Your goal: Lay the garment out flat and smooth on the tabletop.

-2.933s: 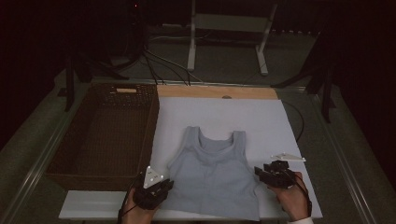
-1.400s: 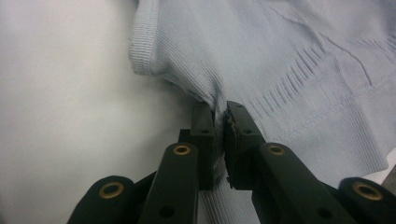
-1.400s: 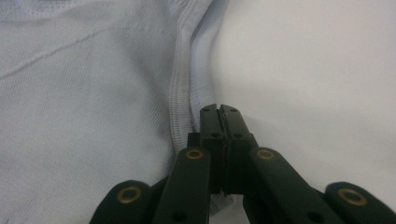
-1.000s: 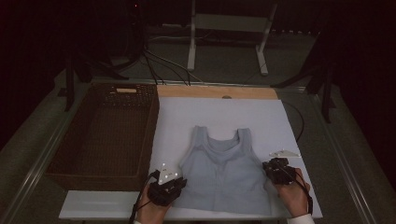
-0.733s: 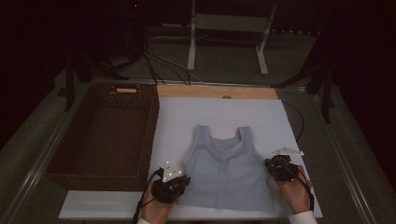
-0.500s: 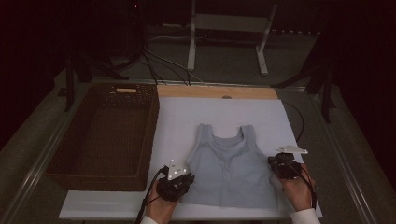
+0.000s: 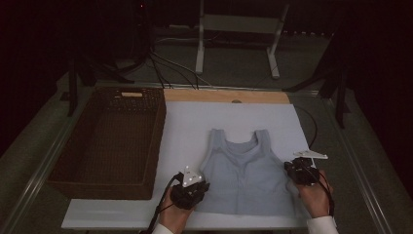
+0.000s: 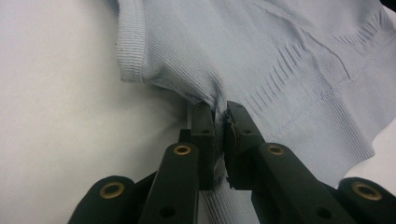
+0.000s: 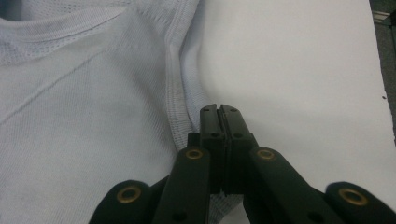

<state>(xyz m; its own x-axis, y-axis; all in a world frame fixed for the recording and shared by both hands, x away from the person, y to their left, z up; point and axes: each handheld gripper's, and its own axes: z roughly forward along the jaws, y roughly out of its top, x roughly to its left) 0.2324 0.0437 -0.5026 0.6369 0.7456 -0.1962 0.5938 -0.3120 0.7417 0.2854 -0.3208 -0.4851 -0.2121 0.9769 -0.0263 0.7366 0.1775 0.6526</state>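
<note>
The white table point(image 7: 185, 126) carries a brown wicker basket point(image 7: 109, 141) at its left, its dim inside showing nothing. A pale blue tank top point(image 7: 246, 175) lies flat just right of the basket, straps away from the person, its lower hem partly hidden by the hands. The left gripper point(image 8: 219, 119) pinches the top's left side edge; the right gripper point(image 9: 219, 112) has its jaws pressed together on the right side seam.

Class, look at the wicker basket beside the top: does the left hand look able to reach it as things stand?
Probably yes: the basket sits just beside the left tongs, nothing between. But those tongs are shut on the top, so it would drag along.
</note>
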